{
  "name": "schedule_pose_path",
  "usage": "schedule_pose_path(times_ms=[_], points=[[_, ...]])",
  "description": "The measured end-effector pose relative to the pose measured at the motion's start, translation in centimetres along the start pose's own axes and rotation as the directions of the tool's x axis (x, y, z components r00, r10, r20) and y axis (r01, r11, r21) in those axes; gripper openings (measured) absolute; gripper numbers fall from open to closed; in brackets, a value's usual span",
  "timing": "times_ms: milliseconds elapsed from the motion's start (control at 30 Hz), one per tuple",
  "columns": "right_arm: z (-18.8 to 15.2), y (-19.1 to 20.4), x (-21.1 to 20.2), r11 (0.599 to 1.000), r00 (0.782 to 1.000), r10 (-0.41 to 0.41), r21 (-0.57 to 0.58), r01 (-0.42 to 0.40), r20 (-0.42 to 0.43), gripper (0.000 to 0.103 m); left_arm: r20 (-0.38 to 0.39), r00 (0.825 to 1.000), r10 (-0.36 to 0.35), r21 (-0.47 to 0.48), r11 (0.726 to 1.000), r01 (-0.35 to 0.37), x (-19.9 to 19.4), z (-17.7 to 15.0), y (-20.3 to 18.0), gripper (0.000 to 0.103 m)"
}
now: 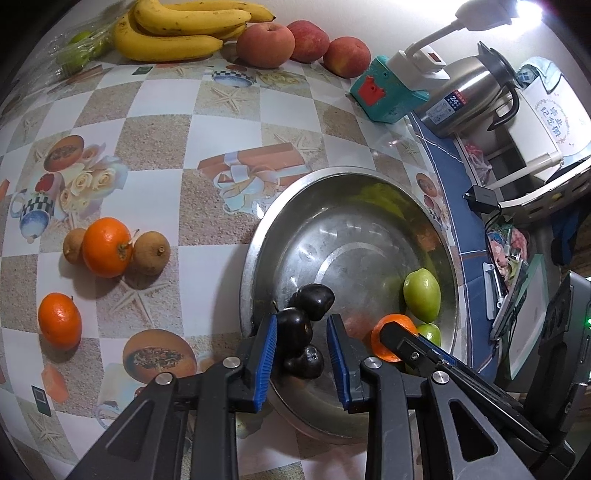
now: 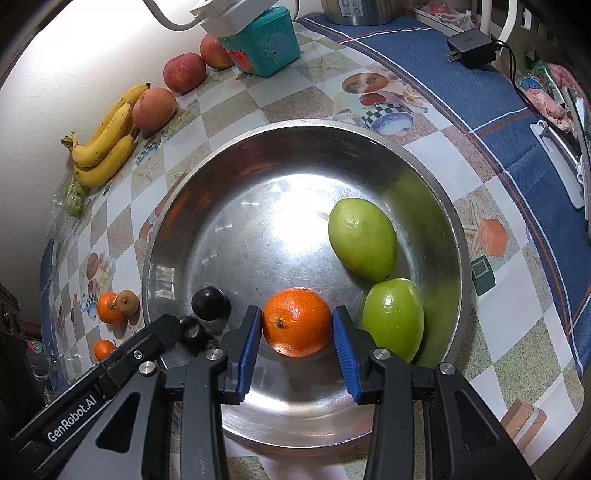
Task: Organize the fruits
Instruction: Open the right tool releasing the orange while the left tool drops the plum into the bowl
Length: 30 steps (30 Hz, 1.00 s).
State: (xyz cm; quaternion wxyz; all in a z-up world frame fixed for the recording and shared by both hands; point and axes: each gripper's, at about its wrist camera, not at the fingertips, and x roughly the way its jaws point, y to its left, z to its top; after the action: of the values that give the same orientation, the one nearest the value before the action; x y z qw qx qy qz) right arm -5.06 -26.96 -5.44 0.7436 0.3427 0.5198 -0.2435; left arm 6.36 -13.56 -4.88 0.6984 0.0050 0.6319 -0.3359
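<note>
We see a wide, shallow steel basin [image 2: 173,236] with a dull, scratched floor and a rolled rim, sitting on a glossy checkered tablecloth [image 1: 159,147] printed with starfish, roses and gift boxes. In the right wrist view our right gripper [image 2: 297,341] hangs inside the basin at six o'clock, its ribbed blue pads [image 2: 248,350] standing either side of a dimpled orange mandarin [image 2: 297,321]; the left pad looks to touch the peel and the right sits just beside it, so we cannot tell whether the fruit is truly clamped or only bracketed. Two smooth, egg-shaped green fruits [image 2: 364,238] lie against the basin wall between two and four o'clock, the lower one just beside the right finger. In the left wrist view our left gripper [image 1: 301,354] is parted wide at the basin's near rim, around seven o'clock, and glossy, near-black round plums [image 1: 295,325] cluster between its pads; one touches the left pad, yet the jaws stand wider than the fruit and grip nothing. Outside the basin, toward nine o'clock, two more mandarins [image 1: 106,252] and two rough brown longans [image 1: 150,253] rest on the cloth. Along the wall at twelve o'clock sit speckled yellow bananas [image 1: 177,29] and three blushed, matte apples [image 1: 265,44], beside a teal plastic box [image 1: 388,94] and a brushed metal kettle [image 1: 465,96].
</note>
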Motion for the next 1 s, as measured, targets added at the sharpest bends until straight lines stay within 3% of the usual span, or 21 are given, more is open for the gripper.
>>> schedule_pose_path(times_ms=[267, 500, 667, 1000], points=[[0.1, 0.3, -0.1, 1.000, 1.000, 0.001, -0.014, -0.001, 0.008, 0.041, 0.011, 1.000, -0.002, 0.002, 1.000, 0.002, -0.7, 0.1, -0.1, 0.039], [0.2, 0.4, -0.3, 1.000, 1.000, 0.002, -0.019, -0.001, 0.020, 0.041, 0.017, 1.000, 0.004, 0.006, 1.000, -0.004, -1.1, 0.2, -0.2, 0.039], [0.5, 0.6, -1.4, 0.999, 0.998, 0.003, -0.032, -0.001, 0.070, 0.041, 0.037, 0.999, 0.006, -0.003, 1.000, -0.006, -2.0, 0.3, 0.1, 0.041], [0.6, 0.9, -2.4, 0.999, 0.994, -0.001, -0.048, 0.006, 0.110, 0.041, 0.065, 0.996, 0.064, -0.031, 0.998, -0.062, -3.3, 0.5, 1.3, 0.045]])
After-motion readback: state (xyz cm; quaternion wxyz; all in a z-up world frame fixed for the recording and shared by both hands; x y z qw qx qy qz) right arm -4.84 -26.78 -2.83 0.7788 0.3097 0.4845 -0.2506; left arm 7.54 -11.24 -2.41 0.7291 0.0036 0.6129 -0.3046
